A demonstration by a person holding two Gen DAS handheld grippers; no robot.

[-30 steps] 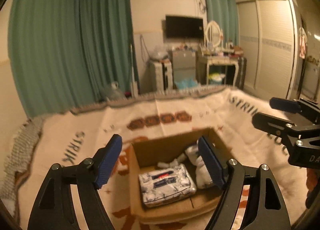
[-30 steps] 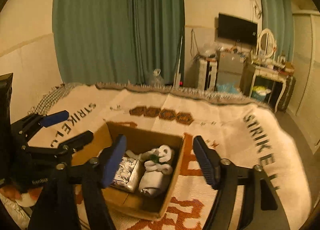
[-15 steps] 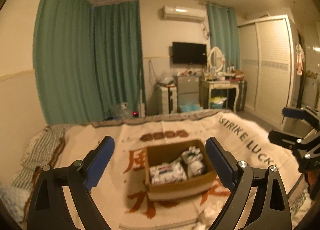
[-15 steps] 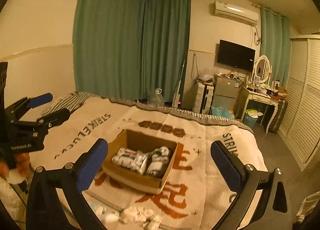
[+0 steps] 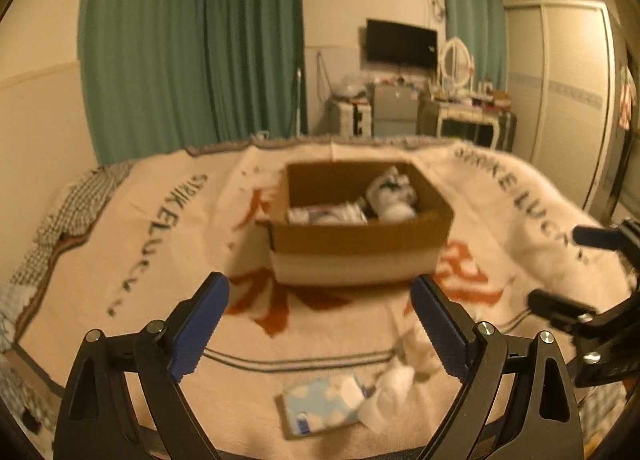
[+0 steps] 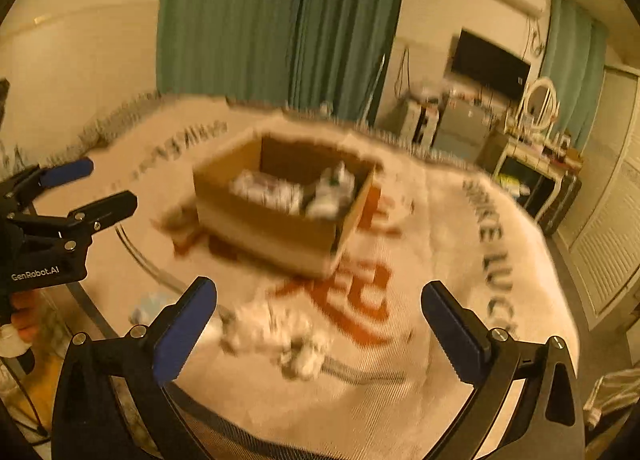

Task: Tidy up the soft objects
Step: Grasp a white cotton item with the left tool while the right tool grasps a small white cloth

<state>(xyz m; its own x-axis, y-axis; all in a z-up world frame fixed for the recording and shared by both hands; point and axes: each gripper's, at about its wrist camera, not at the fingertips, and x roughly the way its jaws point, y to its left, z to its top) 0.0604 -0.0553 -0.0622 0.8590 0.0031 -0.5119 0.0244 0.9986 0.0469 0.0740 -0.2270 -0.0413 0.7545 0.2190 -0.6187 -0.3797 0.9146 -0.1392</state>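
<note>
Soft objects still to be sorted lie loose on the blanket [image 5: 132,272] near its front edge: a flat pale-blue packet [image 5: 324,404] printed with white cloud shapes, and just beside it toward the right a heap of white crumpled cloth [image 6: 280,334], too blurred to say whether it is socks or small towels. Further back, toward the middle of the blanket, stands the open cardboard box [image 5: 360,232], which already holds a patterned soft pack on its left side and a rolled white bundle on its right.

Both tongs are released. The left gripper [image 5: 320,328] has just been opening and now stands wide with nothing between its blue ribbed pads; the packet lies below and just ahead of it. The right gripper [image 6: 320,332] has likewise just spread and is empty, with the white heap roughly between its fingers but untouched.

The step in hand looks like reaching for the next loose pieces. To do it well, each gripper should probably come down over one item only, the left squarely across the short side of the packet, the right into the thick middle of the cloth, so that no loose end trails out.

The packet looks smooth, slippery and slightly pillowy; the cloth is limp and will likely sag when lifted. The woven blanket gives underneath, so a firm downward press may be needed before closing.
</note>
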